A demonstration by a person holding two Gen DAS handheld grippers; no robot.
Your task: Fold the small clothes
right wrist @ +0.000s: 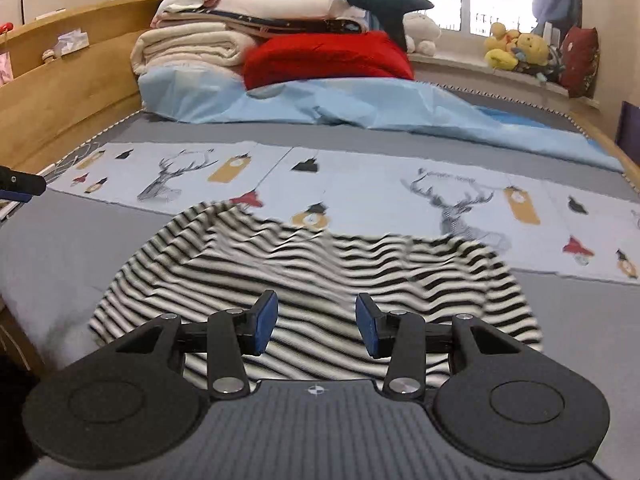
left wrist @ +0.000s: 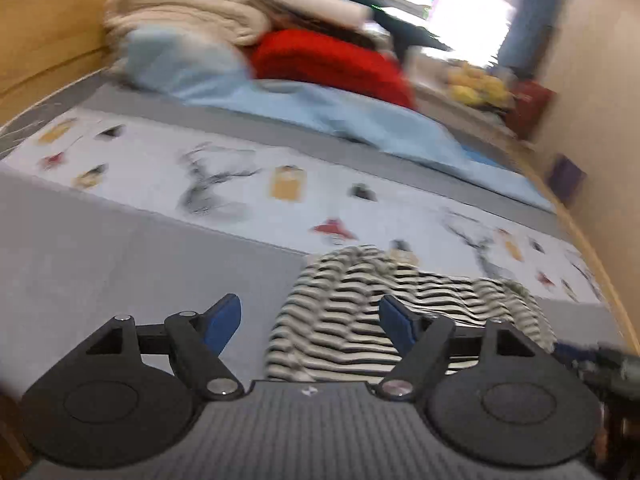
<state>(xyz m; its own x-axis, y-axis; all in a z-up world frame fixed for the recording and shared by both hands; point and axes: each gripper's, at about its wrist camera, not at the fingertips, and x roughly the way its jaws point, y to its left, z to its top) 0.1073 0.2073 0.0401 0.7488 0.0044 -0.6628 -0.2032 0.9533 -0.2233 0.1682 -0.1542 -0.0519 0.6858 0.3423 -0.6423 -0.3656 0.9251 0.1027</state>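
A small black-and-white striped garment point(right wrist: 320, 276) lies crumpled on the grey bed, right in front of my right gripper point(right wrist: 316, 322). That gripper is open and empty, its blue pads point(right wrist: 266, 322) hovering over the garment's near edge. In the left wrist view the same garment point(left wrist: 352, 312) lies ahead and to the right. My left gripper point(left wrist: 310, 322) is open and empty, with its right pad point(left wrist: 396, 324) over the garment's left part. The left view is blurred and tilted.
A printed deer-pattern sheet point(right wrist: 360, 184) lies across the bed behind the garment. Further back are a light blue cover point(right wrist: 360, 108), a red pillow point(right wrist: 324, 58) and stacked blankets point(right wrist: 192, 50). A wooden headboard point(right wrist: 68, 80) runs along the left. Plush toys point(right wrist: 516, 50) sit on the windowsill.
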